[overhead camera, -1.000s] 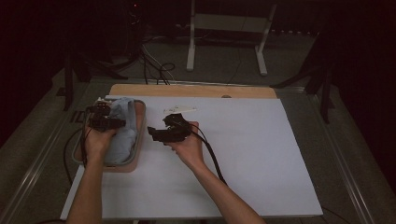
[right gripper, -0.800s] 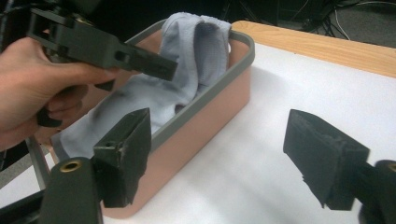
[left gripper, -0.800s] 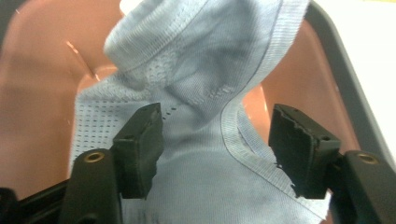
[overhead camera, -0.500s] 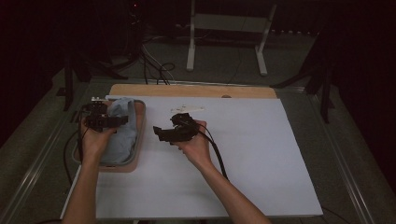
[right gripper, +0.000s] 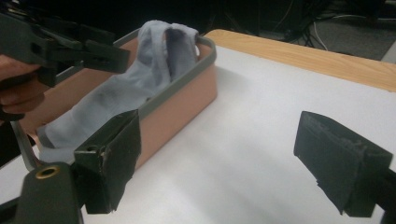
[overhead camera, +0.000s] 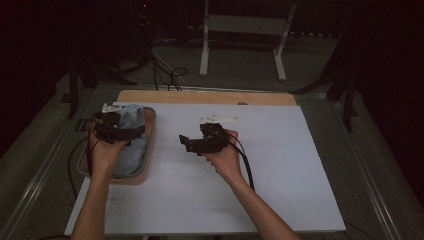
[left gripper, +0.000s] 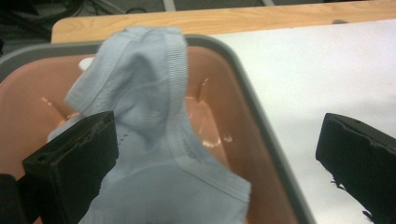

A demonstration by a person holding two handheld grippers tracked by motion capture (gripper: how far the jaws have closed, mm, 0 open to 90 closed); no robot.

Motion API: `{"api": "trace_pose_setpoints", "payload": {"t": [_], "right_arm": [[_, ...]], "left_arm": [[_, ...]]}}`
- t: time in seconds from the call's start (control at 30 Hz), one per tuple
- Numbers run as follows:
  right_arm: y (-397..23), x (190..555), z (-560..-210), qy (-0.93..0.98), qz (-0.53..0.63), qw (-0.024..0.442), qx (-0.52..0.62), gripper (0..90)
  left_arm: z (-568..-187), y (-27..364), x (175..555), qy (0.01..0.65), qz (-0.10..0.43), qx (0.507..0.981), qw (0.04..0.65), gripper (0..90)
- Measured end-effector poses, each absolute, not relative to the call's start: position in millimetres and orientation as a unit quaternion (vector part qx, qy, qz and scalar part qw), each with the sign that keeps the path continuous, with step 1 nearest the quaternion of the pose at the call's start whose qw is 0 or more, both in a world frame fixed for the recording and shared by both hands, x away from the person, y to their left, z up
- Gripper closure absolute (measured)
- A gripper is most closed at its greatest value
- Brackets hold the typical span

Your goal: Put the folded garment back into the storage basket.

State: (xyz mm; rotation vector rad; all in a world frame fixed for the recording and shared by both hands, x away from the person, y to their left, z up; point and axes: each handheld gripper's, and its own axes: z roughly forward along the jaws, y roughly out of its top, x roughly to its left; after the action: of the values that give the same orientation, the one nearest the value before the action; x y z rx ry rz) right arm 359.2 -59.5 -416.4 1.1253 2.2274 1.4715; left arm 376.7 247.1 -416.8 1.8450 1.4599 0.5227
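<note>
Left gripper: It hung over the bin, and its jaws had just been opening. They stood wide apart, with nothing pinched. In the left gripper view, the sock lay between them but the pads did not press on it.

Sock: The light blue sock lay in the bin, bunched up. One end leaned up on the far wall, and the rest trailed along the floor of the bin.

How the sock would handle: It looked soft, floppy and very light. It would sag and fold when lifted. It did not look slippery, and it would not break.

Where to grab it: The ribbed edge that stood up at the far end looked like the best spot, because it was thick and clear of the bin.

Bin: The pink bin with a grey rim sat on the left side of the white mat.

Right gripper: It was held over the mat, well apart from the bin. Its jaws had just been opening and stood wide apart, empty.
</note>
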Motion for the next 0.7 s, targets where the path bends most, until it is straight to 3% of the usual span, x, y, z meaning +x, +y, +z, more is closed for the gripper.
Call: {"api": "trace_pose_setpoints", "payload": {"t": [0.7], "right_arm": [[-125,338,-426,0.753,0.498,0.145,0.404,15.0]], "left_arm": [[-416,216,336,0.501,0.217,0.729,0.414,0.2]]}}
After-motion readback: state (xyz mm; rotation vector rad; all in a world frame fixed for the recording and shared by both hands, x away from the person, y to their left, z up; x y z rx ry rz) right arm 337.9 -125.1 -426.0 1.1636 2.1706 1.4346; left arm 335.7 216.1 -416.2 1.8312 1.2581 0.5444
